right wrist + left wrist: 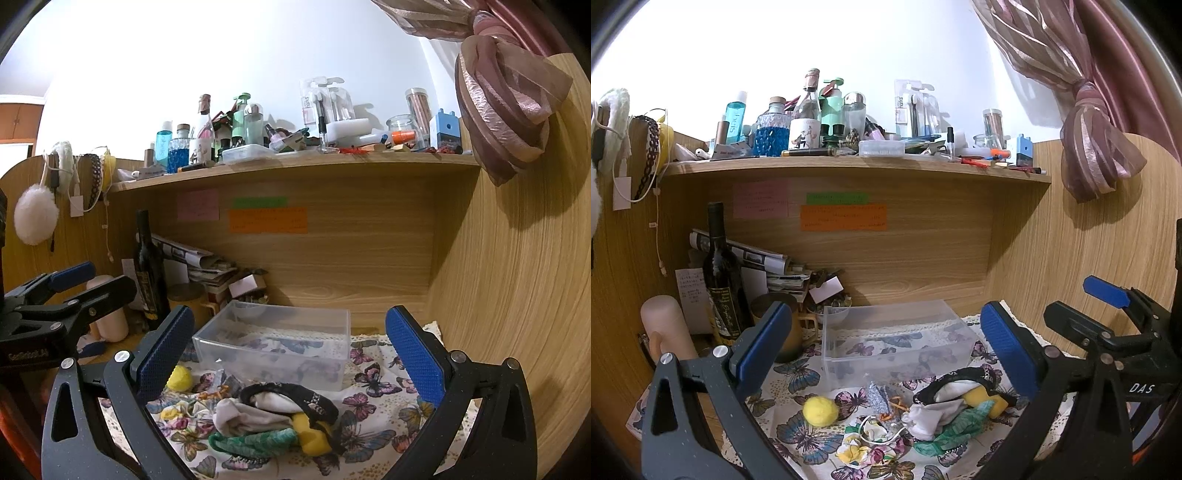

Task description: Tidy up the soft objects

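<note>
A heap of soft things lies on the butterfly-print cloth (798, 435): a yellow ball (820, 411), a white sock (929, 419), a green patterned cloth (955, 428), a yellow sponge (984, 400), a black-edged piece (955, 378) and a floral pouch (864, 448). An empty clear plastic box (894, 341) stands behind them. My left gripper (886, 354) is open, above the heap and before the box. My right gripper (288, 362) is open over the same heap, with sock (240, 415), green cloth (255, 441) and box (273, 341) between its fingers. It also shows in the left wrist view (1082, 306).
A dark wine bottle (720, 273), a mug (790, 328), a pink cylinder (665, 328) and stacked papers (775, 269) crowd the back left. A wooden shelf (857, 166) full of bottles runs overhead. A wooden side wall (517, 295) and a tied curtain (506, 96) stand on the right.
</note>
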### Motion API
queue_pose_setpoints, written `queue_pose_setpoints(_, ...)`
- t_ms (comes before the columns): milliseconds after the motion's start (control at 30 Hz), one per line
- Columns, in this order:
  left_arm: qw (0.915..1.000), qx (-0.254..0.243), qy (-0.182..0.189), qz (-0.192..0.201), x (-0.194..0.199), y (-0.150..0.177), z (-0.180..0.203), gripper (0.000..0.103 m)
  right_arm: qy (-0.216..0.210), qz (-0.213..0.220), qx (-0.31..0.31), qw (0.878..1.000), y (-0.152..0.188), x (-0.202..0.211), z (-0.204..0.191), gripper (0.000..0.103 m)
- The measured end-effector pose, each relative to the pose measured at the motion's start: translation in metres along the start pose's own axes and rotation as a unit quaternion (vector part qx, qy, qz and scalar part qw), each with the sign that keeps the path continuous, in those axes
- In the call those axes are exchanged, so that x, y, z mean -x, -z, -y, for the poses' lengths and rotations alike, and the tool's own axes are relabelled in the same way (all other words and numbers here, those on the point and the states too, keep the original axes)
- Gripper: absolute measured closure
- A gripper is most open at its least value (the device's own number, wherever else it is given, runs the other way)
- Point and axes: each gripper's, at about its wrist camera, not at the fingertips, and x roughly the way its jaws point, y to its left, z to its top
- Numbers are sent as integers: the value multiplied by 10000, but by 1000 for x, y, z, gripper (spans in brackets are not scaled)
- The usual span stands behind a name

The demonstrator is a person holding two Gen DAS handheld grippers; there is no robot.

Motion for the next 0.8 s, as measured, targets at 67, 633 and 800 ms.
queue_pose_setpoints(67,10000,1,-6,1,0,0,0,0,-1,3,-1,10000,0,0,0,0)
queue_pose_setpoints(633,10000,7,-1,16,-1,-1,2,0,-8,77,-30,10000,-4,4,-3,0)
queue_pose_setpoints(800,10000,12,13,21,-2,-2,2,0,-21,77,-5,10000,-5,4,-4,0)
